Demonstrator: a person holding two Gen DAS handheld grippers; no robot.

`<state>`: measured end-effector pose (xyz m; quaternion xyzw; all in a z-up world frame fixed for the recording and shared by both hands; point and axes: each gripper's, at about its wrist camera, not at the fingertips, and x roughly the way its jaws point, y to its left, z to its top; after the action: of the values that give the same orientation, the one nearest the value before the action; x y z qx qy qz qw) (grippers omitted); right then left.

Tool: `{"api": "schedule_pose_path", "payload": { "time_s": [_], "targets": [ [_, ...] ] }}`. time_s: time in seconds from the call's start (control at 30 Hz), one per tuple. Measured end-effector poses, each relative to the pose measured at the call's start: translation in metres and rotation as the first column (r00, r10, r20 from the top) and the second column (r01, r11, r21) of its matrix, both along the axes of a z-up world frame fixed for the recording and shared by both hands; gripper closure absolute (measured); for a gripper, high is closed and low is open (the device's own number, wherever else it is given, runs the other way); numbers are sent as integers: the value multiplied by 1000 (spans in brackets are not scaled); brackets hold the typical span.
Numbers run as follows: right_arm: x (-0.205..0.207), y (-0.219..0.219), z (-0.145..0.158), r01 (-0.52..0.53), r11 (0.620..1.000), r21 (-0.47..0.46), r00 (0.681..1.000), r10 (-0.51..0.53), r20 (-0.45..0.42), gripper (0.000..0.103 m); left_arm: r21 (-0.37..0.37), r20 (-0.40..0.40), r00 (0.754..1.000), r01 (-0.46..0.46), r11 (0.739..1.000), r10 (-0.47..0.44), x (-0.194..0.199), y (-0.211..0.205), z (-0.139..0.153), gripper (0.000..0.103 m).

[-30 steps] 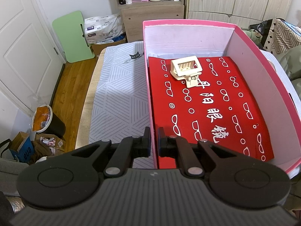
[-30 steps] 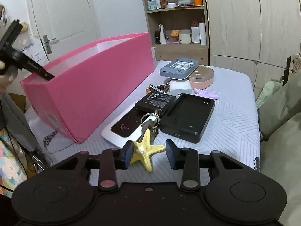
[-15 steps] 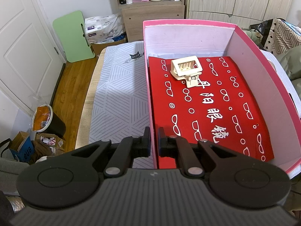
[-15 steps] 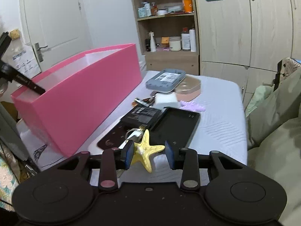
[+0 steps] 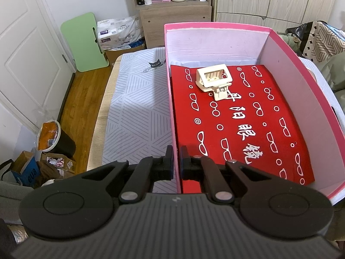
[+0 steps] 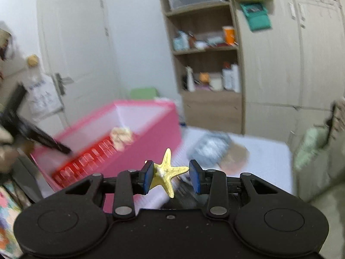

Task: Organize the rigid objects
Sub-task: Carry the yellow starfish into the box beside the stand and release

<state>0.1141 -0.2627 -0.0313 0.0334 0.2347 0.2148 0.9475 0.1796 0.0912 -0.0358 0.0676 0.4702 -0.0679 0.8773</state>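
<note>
One pink box [image 5: 301, 82] holds a red cloth [image 5: 237, 129] and cream clip [image 5: 213, 78]; left claw [image 5: 175, 161] clenched on its wall. Right claw [image 6: 171, 176] grasps a yellow starfish [image 6: 167, 171] above the patterned counter [image 5: 138, 108].

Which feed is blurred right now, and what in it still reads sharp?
Right wrist view: motion blur smears the pink box, shelf and table clutter; only the right gripper and its yellow starfish stay crisp. Left wrist view: sharp and evenly lit, with fisheye bending at the edges.
</note>
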Motion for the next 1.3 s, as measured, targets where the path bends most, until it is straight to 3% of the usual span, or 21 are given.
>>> {"api": "schedule_pose_path", "payload": {
  "time_s": [0.1, 0.23, 0.43, 0.57, 0.7, 0.8, 1.0, 1.13, 1.3],
  "targets": [
    [21, 22, 25, -89, 996, 33, 996, 89, -3, 62, 3, -5, 1000, 13, 1000, -13, 0, 0, 0, 99],
    [73, 70, 39, -211, 977, 46, 969, 215, -119, 62, 11, 4, 1000, 25, 1000, -25, -2, -2, 0, 99],
    [149, 140, 18, -198, 962, -185, 964, 157, -214, 62, -34, 21, 1000, 2, 999, -1, -5, 2, -1, 99],
    [188, 163, -1, -178, 952, -251, 944, 93, -317, 62, -102, 14, 1000, -18, 995, 20, -8, 7, -1, 96],
    [208, 168, -11, -143, 964, -223, 911, 41, -410, 60, -99, 27, 999, -20, 995, 22, -9, 5, -3, 96],
    [203, 156, -3, -129, 980, -150, 911, 58, -409, 59, -98, 32, 999, -21, 995, 24, -8, 4, -4, 96],
    [162, 123, 19, -139, 989, -48, 938, 116, -327, 58, -84, 47, 999, -15, 996, 19, -10, 2, -6, 96],
    [120, 91, 36, -142, 990, -7, 958, 136, -252, 57, -72, 56, 998, -10, 997, 14, -11, 1, -6, 96],
    [83, 55, 42, -116, 993, 31, 965, 120, -235, 56, -77, 52, 999, -9, 997, 13, -11, 2, -6, 96]
  ]
}}
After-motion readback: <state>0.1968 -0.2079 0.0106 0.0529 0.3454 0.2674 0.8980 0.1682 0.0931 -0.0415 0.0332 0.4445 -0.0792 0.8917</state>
